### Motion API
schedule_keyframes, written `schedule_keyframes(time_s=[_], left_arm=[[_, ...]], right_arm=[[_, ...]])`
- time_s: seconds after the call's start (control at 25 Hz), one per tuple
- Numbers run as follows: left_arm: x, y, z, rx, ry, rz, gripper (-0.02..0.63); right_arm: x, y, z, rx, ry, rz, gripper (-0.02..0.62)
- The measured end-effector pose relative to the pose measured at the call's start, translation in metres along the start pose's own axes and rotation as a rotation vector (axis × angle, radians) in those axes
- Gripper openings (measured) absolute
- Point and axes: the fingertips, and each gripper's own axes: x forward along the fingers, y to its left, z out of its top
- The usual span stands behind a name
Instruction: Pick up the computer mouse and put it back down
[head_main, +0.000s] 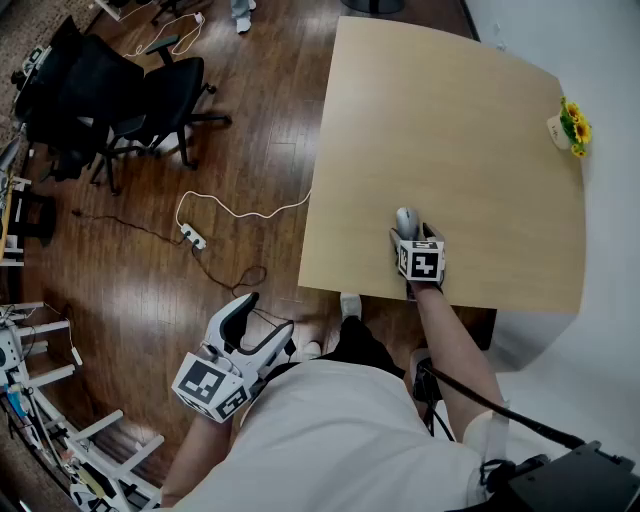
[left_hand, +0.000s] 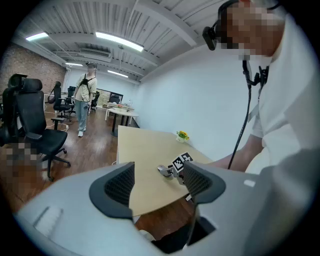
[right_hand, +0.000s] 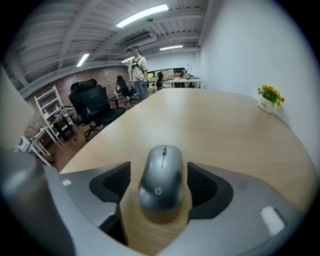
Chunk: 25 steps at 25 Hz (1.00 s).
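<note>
The right gripper (right_hand: 159, 184) has its jaws moderately spread around a grey computer mouse (right_hand: 161, 175). One ribbed black pad sits on each side of the mouse's body, and a thin gap shows between each pad and the mouse, slightly wider on the left. The mouse lies flat on the pale wooden table (right_hand: 215, 122) with its scroll wheel pointing away from the gripper. In the head view it is close to the table's near edge, the one beside the person, with the gripper's marker cube just behind it. At the table's far right corner stands a small pot of yellow flowers (head_main: 573, 127), well apart from the mouse. The left gripper (left_hand: 157, 182) is held off the table, low at the person's left side above the wooden floor (head_main: 220, 160), with its jaws wide and nothing between them. Black office chairs (head_main: 130, 95) stand farther out on that floor.
</note>
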Motion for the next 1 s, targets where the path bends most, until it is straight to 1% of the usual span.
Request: schedule_keyframes(time_s=[0.12,0.2,0.24,0.32,0.68,0.84,1.0], left_arm=[[-0.001,0.007,0.0,-0.014,0.006,0.015,0.287],[0.005,0.011,0.0,-0.02,0.005,0.022,0.287],[0.006,0.011,0.0,-0.023,0.003,0.024,0.287],[0.006,0.011,0.0,-0.026,0.003,0.022,0.287],[0.015,0.019,0.004,-0.001,-0.012,-0.007,0.287],[0.004,0.016,-0.004,0.016,-0.026,-0.024,0.287],[-0.019,0.011,-0.014,0.013,-0.056,-0.065,0.287]], right_arm=[[0.011,-0.004,-0.001,-0.014,0.023,-0.043,0.359],[0.016,-0.007,-0.003,-0.017,0.019,-0.053,0.36],[0.015,-0.007,-0.004,-0.017,0.012,-0.053,0.352],[0.009,-0.005,-0.006,-0.016,0.002,-0.052,0.304],[0.019,-0.007,0.006,-0.026,0.024,-0.047,0.296],[-0.003,-0.001,0.013,-0.043,-0.007,-0.041,0.296],[-0.048,0.021,0.019,-0.027,-0.061,-0.017,0.298]])
